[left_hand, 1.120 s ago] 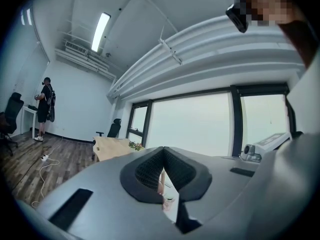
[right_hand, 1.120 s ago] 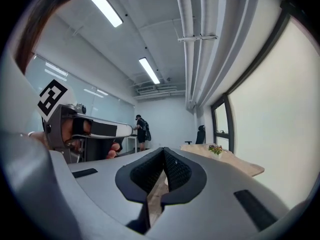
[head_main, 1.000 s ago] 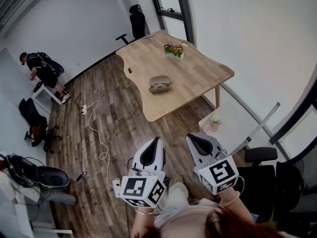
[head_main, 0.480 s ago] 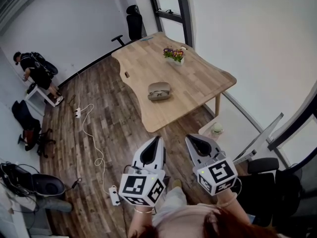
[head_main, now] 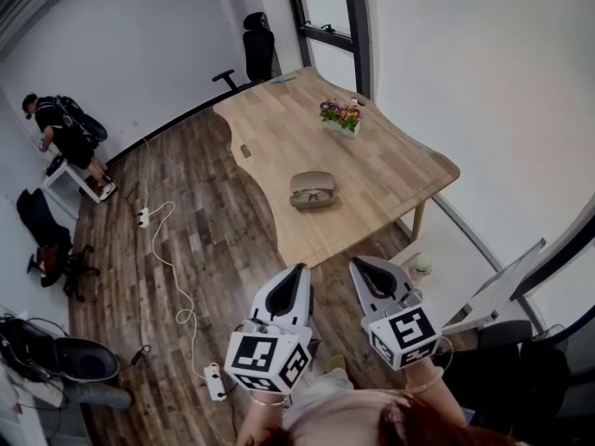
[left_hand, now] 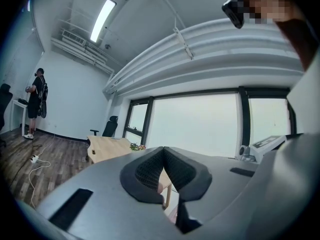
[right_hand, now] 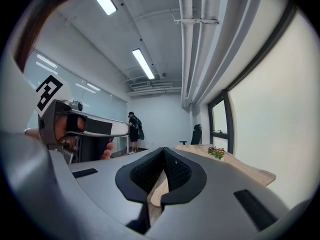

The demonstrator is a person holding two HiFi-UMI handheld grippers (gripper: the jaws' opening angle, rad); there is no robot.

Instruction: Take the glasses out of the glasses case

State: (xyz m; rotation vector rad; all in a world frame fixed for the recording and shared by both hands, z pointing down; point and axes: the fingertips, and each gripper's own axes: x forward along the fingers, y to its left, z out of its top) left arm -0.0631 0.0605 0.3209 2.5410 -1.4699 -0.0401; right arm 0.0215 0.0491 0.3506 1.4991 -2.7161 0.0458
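Now, left grey gripper point(head_main: 297, 272): hovering, jaws pressing together, gripping nothing.
right grey gripper point(head_main: 360, 265): hovering alongside, jaws meeting, empty.
open beige glasses case point(head_main: 313, 190): lying on light wooden bench point(head_main: 279, 128), well ahead of both grippers, dark-framed glasses point(head_main: 315, 195) resting inside.

The glasses case point(head_main: 313, 190) on the table point(head_main: 372, 151) looks so small from above that its contents read only as a thin dark outline. The left hand-held gripper point(left_hand: 163, 150) and right hand-held gripper point(right_hand: 163, 150) each hide the table's near end.
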